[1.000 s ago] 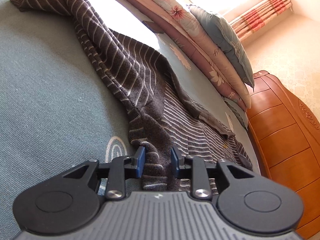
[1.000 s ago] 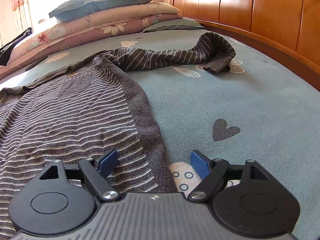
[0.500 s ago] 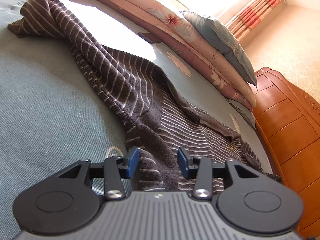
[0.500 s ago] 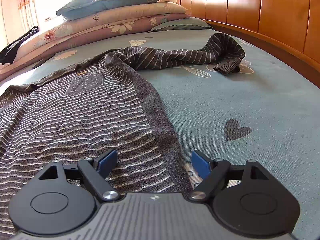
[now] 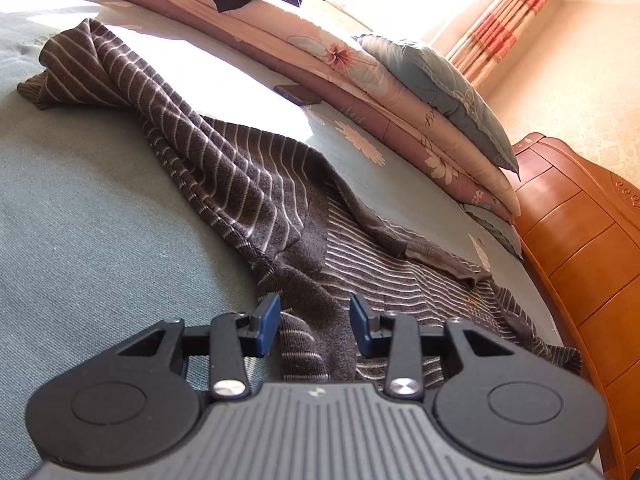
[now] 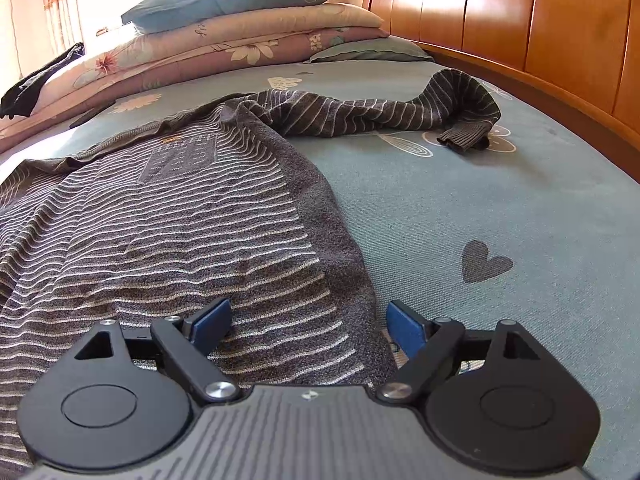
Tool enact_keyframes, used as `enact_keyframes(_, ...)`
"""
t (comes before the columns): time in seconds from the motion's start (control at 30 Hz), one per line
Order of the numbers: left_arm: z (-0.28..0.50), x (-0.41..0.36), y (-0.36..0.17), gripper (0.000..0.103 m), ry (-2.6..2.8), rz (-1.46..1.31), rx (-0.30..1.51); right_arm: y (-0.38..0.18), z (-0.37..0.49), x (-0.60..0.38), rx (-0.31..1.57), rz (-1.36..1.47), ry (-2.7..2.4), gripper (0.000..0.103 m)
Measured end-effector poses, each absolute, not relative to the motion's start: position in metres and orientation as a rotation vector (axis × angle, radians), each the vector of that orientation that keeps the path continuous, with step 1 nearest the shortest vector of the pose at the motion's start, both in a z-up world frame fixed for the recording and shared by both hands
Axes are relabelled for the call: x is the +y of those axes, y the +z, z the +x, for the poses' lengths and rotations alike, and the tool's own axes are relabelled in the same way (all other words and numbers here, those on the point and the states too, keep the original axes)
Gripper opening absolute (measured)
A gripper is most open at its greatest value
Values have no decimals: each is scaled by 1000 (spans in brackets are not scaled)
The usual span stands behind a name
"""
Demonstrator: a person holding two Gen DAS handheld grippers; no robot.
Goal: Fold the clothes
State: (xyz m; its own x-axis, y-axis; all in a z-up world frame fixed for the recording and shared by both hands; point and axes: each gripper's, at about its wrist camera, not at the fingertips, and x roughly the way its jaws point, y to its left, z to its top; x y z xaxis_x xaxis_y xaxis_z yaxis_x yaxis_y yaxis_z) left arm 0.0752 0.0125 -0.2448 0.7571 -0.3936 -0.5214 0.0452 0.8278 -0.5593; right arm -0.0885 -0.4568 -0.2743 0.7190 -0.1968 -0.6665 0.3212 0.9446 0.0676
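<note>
Spread flat across the teal woven bedcover [image 6: 460, 208]: a dark grey knitted sweater with thin pale stripes [image 6: 168, 220], one sleeve [image 6: 380, 112] trailing toward one o'clock in the right wrist view, the other [image 5: 132, 80] running off to eleven o'clock in the left.

Left gripper [image 5: 314, 322]: jaws partly apart, just closing a little, a bunched ridge of hem standing between the blue pads but not visibly pressed. Right gripper [image 6: 308, 324]: spread wide, straddling the sweater's plain side edge, nothing pinched.

Best done, probably, by closing both squarely on the hem, taking both knit layers, then lifting evenly so stripes stay parallel.

Open bedcover at three o'clock of the right gripper, bounded by the glossy orange wooden headboard [image 6: 520, 28]. Stacked floral quilts and blue-grey pillow [image 6: 240, 12] at twelve o'clock; a small dark flat object [image 5: 298, 94] beside them, worth avoiding.
</note>
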Motion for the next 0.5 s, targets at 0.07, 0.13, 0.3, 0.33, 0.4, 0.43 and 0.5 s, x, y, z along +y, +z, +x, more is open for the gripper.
enact_keyframes(0.07,79,9,-250,34,-281,-562,707,-274,-88,-456,714,182,-290,88)
enact_keyframes(0.13,83,5,-256,30,-267,-548,744,-274,-88,-455,715,179,-291,88)
enact_keyframes(0.3,90,0,-268,25,-260,-544,782,-275,-89,-454,715,175,-289,88)
enact_keyframes(0.33,90,-2,-269,20,-252,-526,782,-275,-89,-454,715,175,-289,88)
enact_keyframes(0.4,90,-6,-270,10,-230,-496,780,-275,-89,-453,716,174,-289,88)
enact_keyframes(0.43,89,-7,-270,9,-220,-490,774,-274,-88,-454,716,174,-288,88)
enact_keyframes(0.5,84,-5,-265,8,-206,-492,744,-274,-88,-454,717,174,-286,88)
